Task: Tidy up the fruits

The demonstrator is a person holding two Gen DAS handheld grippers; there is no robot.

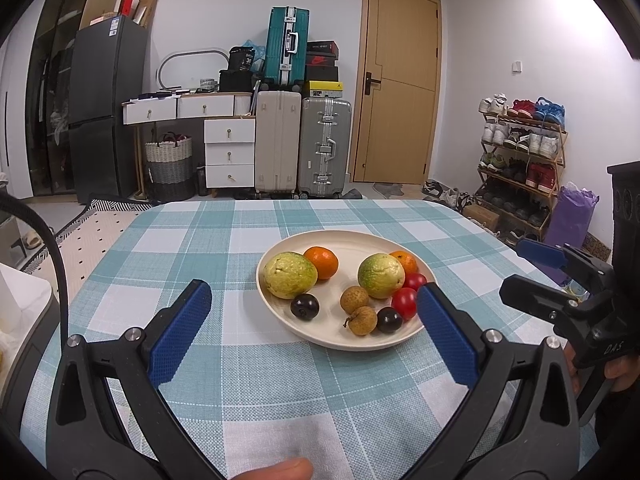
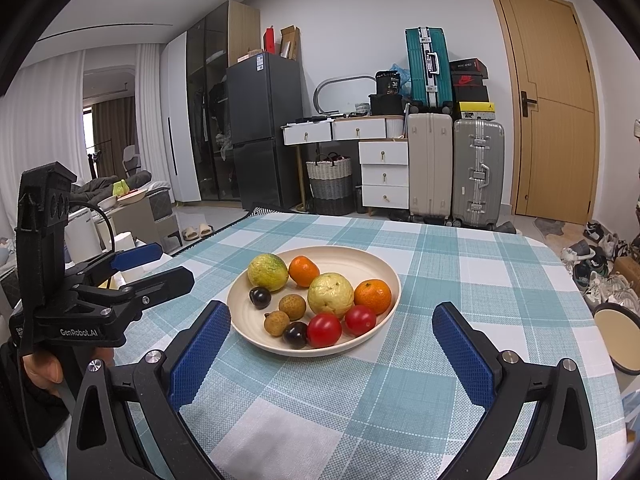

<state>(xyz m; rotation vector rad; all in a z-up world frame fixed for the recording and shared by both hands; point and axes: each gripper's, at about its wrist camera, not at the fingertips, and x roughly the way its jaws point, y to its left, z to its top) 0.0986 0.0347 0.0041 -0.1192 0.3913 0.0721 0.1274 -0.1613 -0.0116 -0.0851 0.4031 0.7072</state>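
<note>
All the fruits are found on one cream plate (image 2: 256, 334) set toward the middle of the bench (image 2: 460, 280), nearer its far edge than its near one: two yellow-green guavas (image 2: 330, 294), two oranges (image 2: 373, 296), two red tomatoes (image 2: 324, 330), two longans (image 2: 292, 306) and two dark plums (image 2: 260, 296). The left tongs (image 1: 314, 334) are held spread wide with nothing between them, just short of the plate's near rim; the right tongs (image 2: 331, 354) are likewise spread and empty. Whether sorting is pending or finished cannot be settled from this layout. Risk noted: the small round fruits touch one another, so a pad pressed between them may nudge a neighbour and roll it over the shallow rim; tomatoes may be bruised by a hard squeeze.
</note>
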